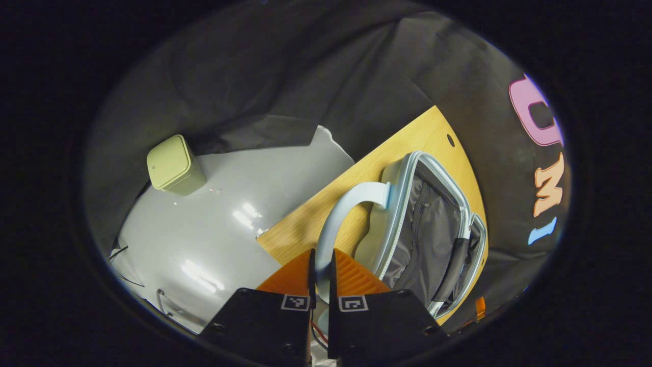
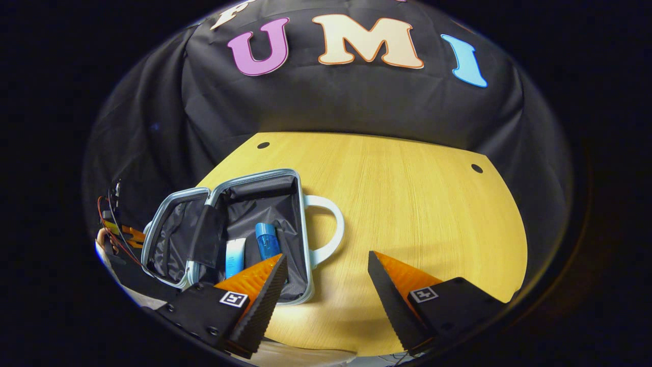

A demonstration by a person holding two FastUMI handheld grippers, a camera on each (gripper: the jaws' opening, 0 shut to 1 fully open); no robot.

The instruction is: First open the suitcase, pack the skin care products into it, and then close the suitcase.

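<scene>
In the left gripper view, a green box (image 1: 174, 164) sat on the grey floor (image 1: 229, 219), far from the table (image 1: 417, 137). The left gripper (image 1: 322, 272) had both fingers pressed on the handle (image 1: 346, 204) of the suitcase (image 1: 428, 229). The suitcase was open and lay near the table's edge.

In the right gripper view, the suitcase (image 2: 239, 229) lay open by the table's (image 2: 407, 204) left edge, with its handle (image 2: 328, 224) pointing to the middle of the table. A white tube (image 2: 235, 257) and a blue bottle (image 2: 267, 241) lay side by side in its right half. The right gripper (image 2: 326, 280) was wide open over the front edge, holding nothing.
</scene>
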